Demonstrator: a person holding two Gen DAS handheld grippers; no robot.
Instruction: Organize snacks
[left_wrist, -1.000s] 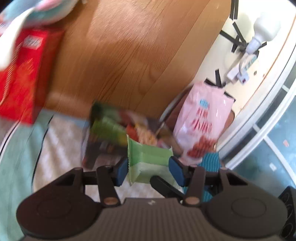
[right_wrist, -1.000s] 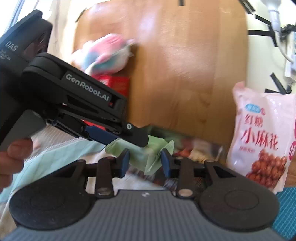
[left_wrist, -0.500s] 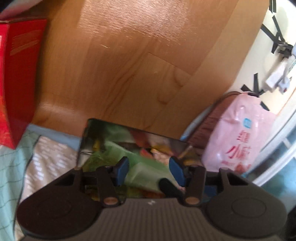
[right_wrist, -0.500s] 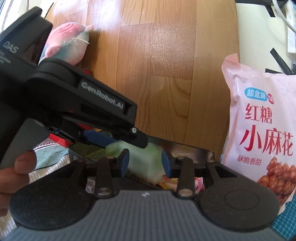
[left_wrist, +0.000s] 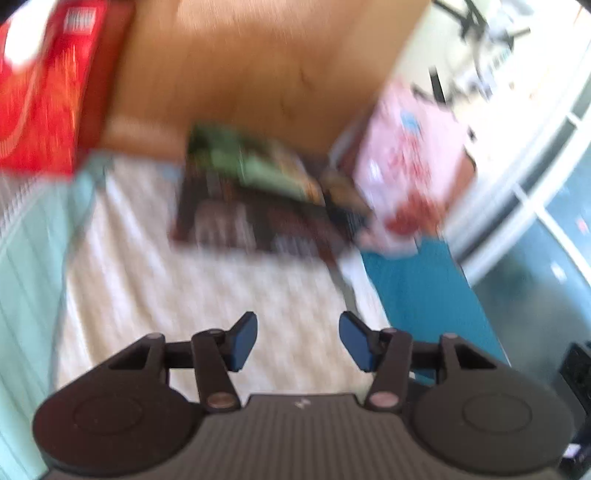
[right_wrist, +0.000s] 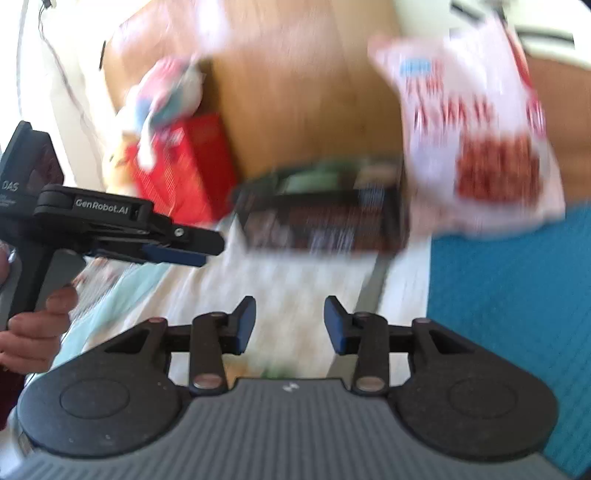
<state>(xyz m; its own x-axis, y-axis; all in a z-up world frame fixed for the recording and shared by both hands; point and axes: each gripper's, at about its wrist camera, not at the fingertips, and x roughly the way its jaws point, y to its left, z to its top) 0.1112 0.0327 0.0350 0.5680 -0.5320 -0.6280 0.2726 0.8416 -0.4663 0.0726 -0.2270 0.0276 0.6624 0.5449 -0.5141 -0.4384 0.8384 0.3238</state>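
Left gripper (left_wrist: 298, 341): blue pads spread wide apart with nothing between them, hanging above the pale cloth; from the right wrist view it shows side-on at the left (right_wrist: 177, 251), held by a hand (right_wrist: 31, 332).
Right gripper (right_wrist: 289, 325): jaws parted, empty, over the same cloth.
Cloth (left_wrist: 207, 295): pale, patterned, lies nearest under both grippers; a mint-green strip runs along its left edge.
Mat (right_wrist: 509, 310): teal, just right of the cloth, reaching up to the pink bag.
Box (right_wrist: 325, 218): dark, open-topped, sits on the far end of the cloth against the wooden floor; heavy motion blur hides detail.
Green packet (left_wrist: 266, 166): lies inside the box, near its top, among other snack wrappers too blurred to tell apart.
Pink bag (right_wrist: 476, 136): big snack bag with red print, stands just right of the box, touching or nearly touching its side; blur prevents telling which.
Red box (left_wrist: 40, 99): left of the dark box, at the cloth's far left corner.
Plush (right_wrist: 170, 96): pink and blue soft thing resting on top of the red box.
Floor (left_wrist: 258, 66): brown wood, beyond everything.
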